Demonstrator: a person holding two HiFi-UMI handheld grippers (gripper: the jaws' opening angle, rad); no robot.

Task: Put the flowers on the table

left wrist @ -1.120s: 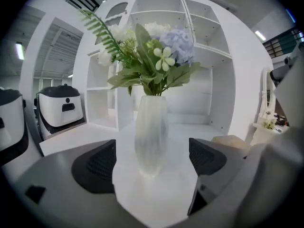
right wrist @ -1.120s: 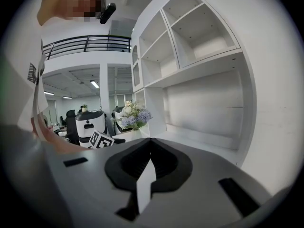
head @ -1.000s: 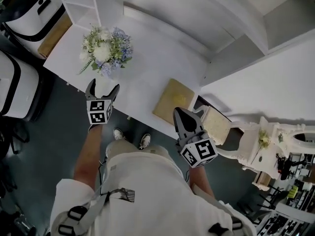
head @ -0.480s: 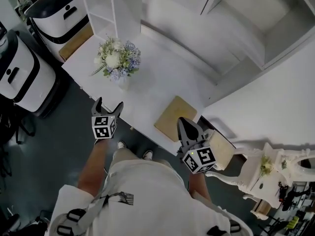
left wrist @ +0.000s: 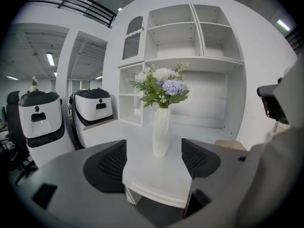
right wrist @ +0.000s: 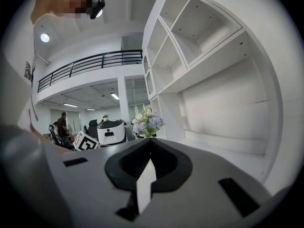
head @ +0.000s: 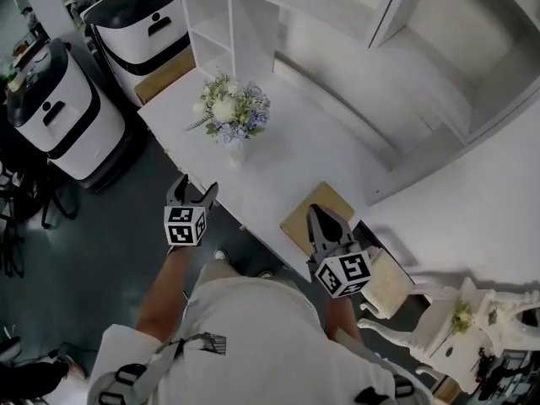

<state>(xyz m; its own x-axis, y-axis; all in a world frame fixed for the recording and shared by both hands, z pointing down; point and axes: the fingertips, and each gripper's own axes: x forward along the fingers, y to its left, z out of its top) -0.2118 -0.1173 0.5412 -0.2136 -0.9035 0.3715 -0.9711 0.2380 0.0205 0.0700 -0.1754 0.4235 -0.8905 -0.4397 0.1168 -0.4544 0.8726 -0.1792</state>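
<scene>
A white vase of white, blue and green flowers [head: 229, 116] stands upright on the white table [head: 287, 175]. The flowers [left wrist: 161, 87] rise straight ahead in the left gripper view, and the flowers [right wrist: 147, 122] show small and far off in the right gripper view. My left gripper [head: 191, 196] hangs off the table's near edge, short of the vase; its jaws are closing with nothing between them. The right gripper [head: 323, 220] is shut and empty, over the table's near edge beside a tan board [head: 315, 220].
White shelving [head: 245, 15] rises behind the table. Two white and black machines [head: 59, 112] stand on the dark floor at the left. A white carved chair [head: 439, 306] with a tan seat is at the lower right. My own legs and white clothes fill the bottom.
Both grippers have drawn back from the table toward my body. The flowers stay where they stood. The view has swung, so the table sits further right and lower.
</scene>
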